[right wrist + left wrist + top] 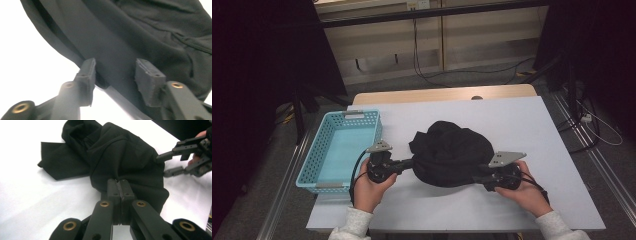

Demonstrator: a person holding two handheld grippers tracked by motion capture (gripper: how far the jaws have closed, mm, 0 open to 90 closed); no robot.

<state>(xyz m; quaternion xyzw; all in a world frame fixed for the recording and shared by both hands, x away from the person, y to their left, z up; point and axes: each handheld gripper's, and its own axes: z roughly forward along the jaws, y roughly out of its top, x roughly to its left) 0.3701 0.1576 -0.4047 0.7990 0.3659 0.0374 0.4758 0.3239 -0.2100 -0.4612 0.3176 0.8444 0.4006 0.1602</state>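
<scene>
Black garment [451,154], plain, no pattern, centre of frame. Basket [313,165], light turquoise, perforated walls, grey handle tabs, left of frame. Table cover [522,125] white; bare tabletop edge [437,94] pale wood, above it. Left gripper [120,185] black, brass-coloured rivets. Right gripper [115,72] dark grey-black, brass-coloured rivets, grey plate on top. Sleeves [357,222] light grey-white, bottom of frame. Floor grey, black cables.

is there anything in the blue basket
No, the blue basket at the table's left shows a bare floor in the high view, while the black garment lies beside it on the white tabletop.
</scene>
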